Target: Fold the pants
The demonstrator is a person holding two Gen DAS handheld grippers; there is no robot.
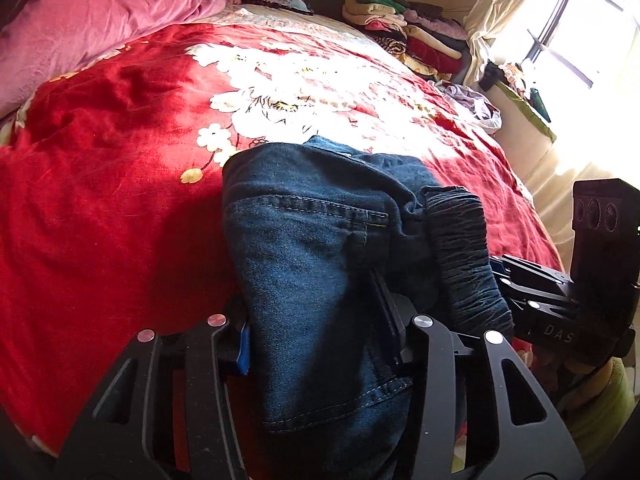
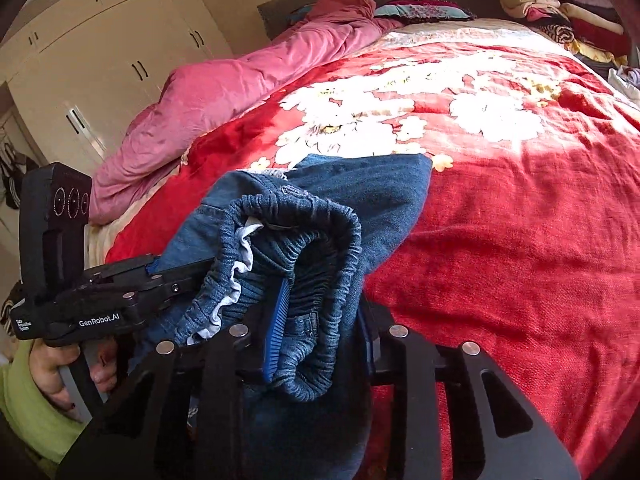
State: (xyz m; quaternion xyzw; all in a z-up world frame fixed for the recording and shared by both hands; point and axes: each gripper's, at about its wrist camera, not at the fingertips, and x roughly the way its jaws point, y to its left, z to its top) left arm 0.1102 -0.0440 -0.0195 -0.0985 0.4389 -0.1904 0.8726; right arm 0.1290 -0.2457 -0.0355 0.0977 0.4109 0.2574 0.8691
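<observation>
The pants are dark blue jeans [image 1: 316, 240] with an elastic waistband [image 1: 464, 256], held up over the near part of a red flowered bed [image 1: 120, 160]. My left gripper [image 1: 316, 332] is shut on the denim near the back pocket, and the cloth hangs over its fingers. My right gripper [image 2: 316, 336] is shut on the gathered waistband [image 2: 320, 280]; a blue pad [image 2: 276, 328] shows against the cloth. The jeans [image 2: 360, 192] drape forward onto the bed [image 2: 520, 220]. Each gripper shows in the other's view, the right [image 1: 560, 296] and the left [image 2: 120, 292].
A pink quilt [image 1: 88, 28] lies bunched along the bed's far left. Stacked folded clothes [image 1: 404, 28] sit at the far right corner, near a curtain and sunlit window [image 1: 580, 32]. A cream wardrobe [image 2: 100, 60] stands left of the bed.
</observation>
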